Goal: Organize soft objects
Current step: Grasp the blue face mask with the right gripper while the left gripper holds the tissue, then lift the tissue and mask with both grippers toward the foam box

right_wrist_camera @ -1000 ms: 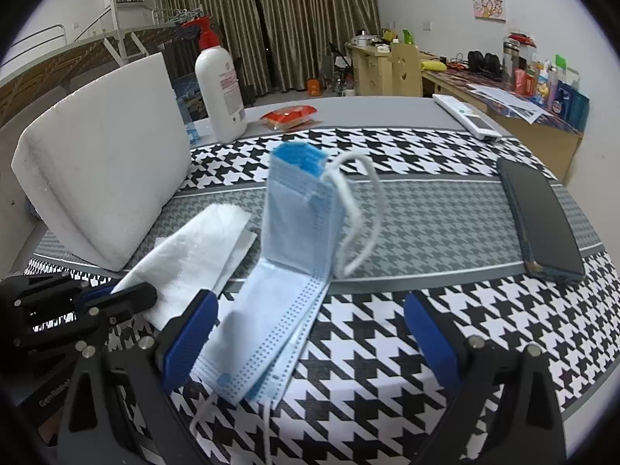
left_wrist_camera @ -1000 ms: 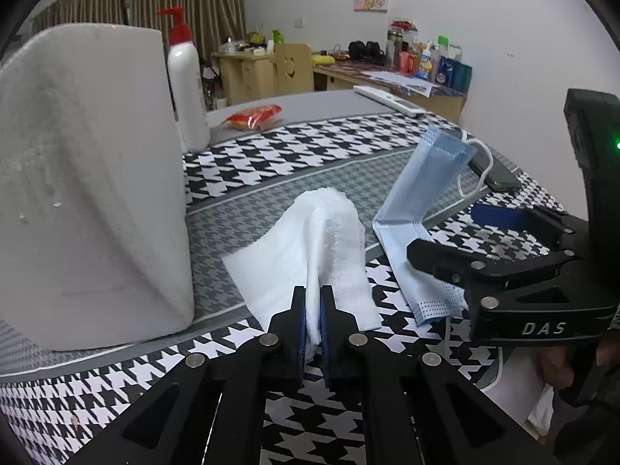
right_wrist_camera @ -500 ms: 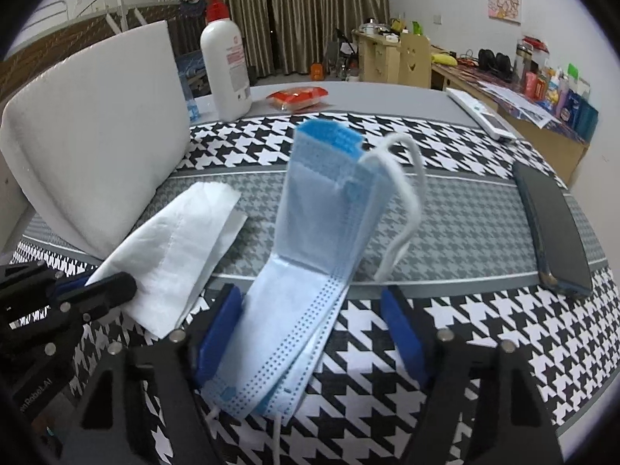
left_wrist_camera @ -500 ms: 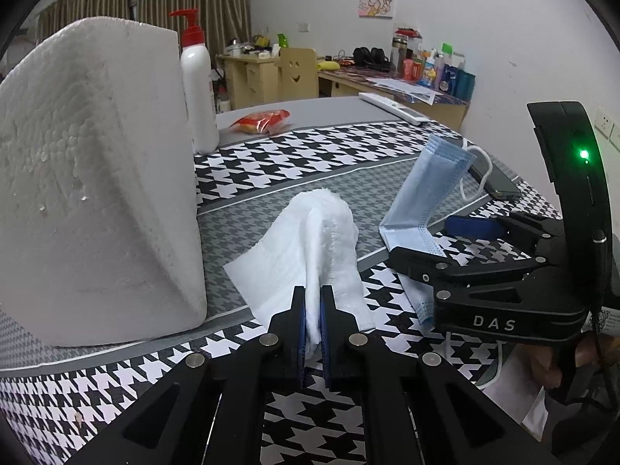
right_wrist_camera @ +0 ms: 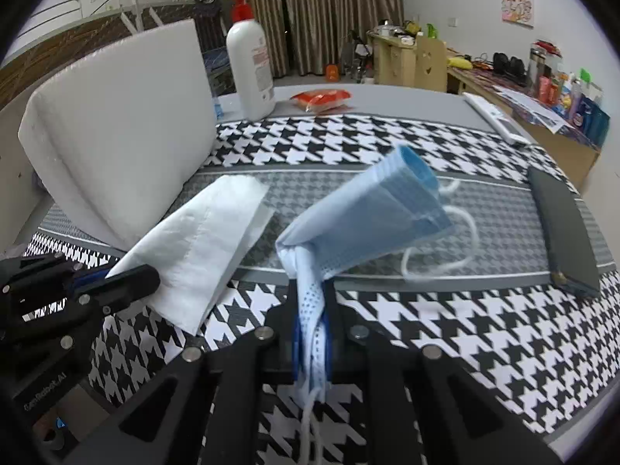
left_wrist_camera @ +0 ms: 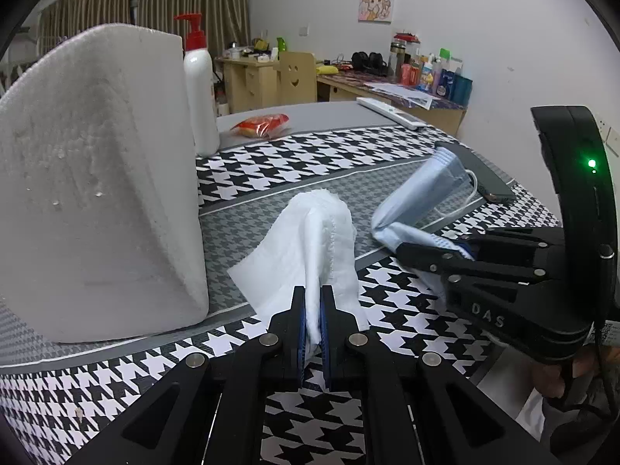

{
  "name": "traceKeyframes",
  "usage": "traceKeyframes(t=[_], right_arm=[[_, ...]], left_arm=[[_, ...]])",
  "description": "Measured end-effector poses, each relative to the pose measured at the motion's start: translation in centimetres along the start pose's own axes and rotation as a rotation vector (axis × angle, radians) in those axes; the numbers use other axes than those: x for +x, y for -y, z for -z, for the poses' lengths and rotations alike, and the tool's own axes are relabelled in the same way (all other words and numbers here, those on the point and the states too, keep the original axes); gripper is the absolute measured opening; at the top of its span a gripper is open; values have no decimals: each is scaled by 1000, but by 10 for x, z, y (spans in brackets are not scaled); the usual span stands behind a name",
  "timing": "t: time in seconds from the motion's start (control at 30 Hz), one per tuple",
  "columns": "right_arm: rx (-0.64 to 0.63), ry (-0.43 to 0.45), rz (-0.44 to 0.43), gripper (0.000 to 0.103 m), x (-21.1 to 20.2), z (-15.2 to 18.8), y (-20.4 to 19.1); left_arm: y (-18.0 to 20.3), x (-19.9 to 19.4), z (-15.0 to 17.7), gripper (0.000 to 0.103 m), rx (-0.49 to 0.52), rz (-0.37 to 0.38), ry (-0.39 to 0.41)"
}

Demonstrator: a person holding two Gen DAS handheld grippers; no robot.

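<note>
A white tissue (left_wrist_camera: 310, 232) lies crumpled on the houndstooth tablecloth (left_wrist_camera: 294, 155). My left gripper (left_wrist_camera: 313, 298) is shut on its near edge and lifts it into a ridge. To its right lies a folded blue face mask (right_wrist_camera: 372, 213), its far half standing off the cloth with the ear loops hanging loose. My right gripper (right_wrist_camera: 312, 294) has its jaws closing on the mask's near end, and the pads press the bunched fabric. In the left wrist view the right gripper (left_wrist_camera: 403, 250) lies across the mask (left_wrist_camera: 426, 190). In the right wrist view the left gripper (right_wrist_camera: 143, 275) pinches the tissue (right_wrist_camera: 205, 240).
A large white foam block (left_wrist_camera: 97, 178) stands at the left, close to the tissue. Behind it are a white pump bottle (left_wrist_camera: 199, 89) and a red packet (left_wrist_camera: 259, 124). A dark phone (right_wrist_camera: 562, 228) lies right of the mask, a white remote (left_wrist_camera: 391, 110) farther back.
The right gripper's jaws went from wide open around the mask to shut on its near end. The mask's raised half tipped to the right. The left gripper kept its hold on the tissue.
</note>
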State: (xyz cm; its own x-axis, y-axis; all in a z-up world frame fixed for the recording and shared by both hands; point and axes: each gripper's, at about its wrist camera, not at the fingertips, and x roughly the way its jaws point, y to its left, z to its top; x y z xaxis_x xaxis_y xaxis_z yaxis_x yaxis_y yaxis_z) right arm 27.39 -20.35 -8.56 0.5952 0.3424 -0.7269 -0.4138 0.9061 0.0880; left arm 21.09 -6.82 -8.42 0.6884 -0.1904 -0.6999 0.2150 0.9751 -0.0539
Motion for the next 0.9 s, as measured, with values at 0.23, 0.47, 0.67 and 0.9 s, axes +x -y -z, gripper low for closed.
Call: traceKeyframes(t=[0.23, 0.47, 0.67, 0.9], right_arm=[[-10, 41, 34, 12, -20, -1, -4], [-17, 84, 44, 12, -38, 2, -13], [-14, 111, 49, 12, -50, 2, -14], [-13, 134, 48, 12, -59, 2, -16]], left_arm=[[1, -7, 1, 7, 4, 4, 26], [2, -19, 2, 7, 0, -1, 53], [3, -30, 3, 7, 4, -2, 78], [4, -41, 1, 7, 5, -1, 106]])
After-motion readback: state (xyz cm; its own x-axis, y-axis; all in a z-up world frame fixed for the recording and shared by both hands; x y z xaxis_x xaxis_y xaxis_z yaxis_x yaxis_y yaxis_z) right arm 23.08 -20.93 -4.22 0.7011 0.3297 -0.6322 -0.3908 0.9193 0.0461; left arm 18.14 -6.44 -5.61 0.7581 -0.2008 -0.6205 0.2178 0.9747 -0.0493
